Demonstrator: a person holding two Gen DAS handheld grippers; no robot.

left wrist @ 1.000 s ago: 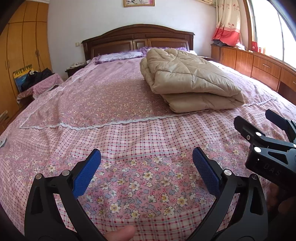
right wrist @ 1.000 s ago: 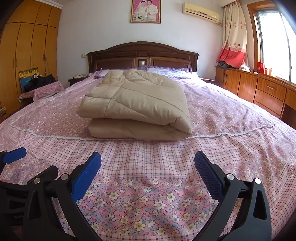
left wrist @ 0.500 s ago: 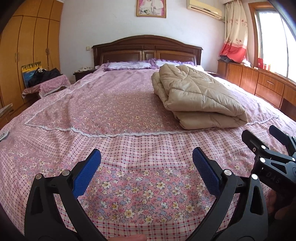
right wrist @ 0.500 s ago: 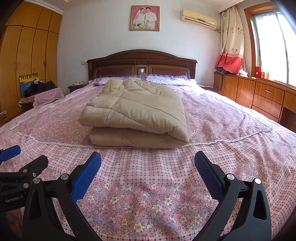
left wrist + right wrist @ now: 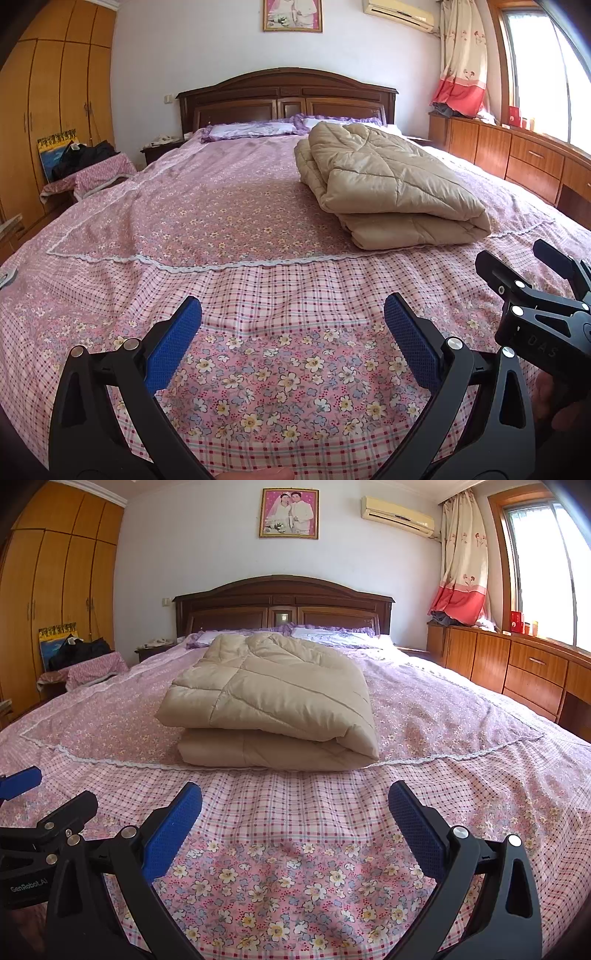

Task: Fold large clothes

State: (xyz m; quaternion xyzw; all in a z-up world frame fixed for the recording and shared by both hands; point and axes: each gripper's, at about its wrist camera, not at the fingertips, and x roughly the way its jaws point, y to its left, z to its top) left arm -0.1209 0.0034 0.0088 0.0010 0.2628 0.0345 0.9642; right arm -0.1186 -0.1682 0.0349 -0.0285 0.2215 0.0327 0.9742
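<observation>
A beige quilted garment (image 5: 388, 184) lies folded in a thick stack on the pink floral bed (image 5: 221, 206), right of the middle; in the right wrist view it (image 5: 273, 698) sits straight ahead. My left gripper (image 5: 291, 314) is open and empty above the bed's near end, well short of the stack. My right gripper (image 5: 295, 797) is open and empty, also over the near end. The right gripper shows at the right edge of the left wrist view (image 5: 532, 277); the left gripper shows at the left edge of the right wrist view (image 5: 44, 805).
A dark wooden headboard (image 5: 284, 605) and purple pillows (image 5: 332, 633) stand at the far end. Wooden drawers (image 5: 517, 668) run along the right wall under a window. A wardrobe (image 5: 55, 602) and a cloth-covered stand with a black bag (image 5: 77, 653) stand at the left.
Both grippers have tilted upward and drawn back a little, so more of the wall and the picture shows. Both stay open and empty. The folded garment has not moved.
</observation>
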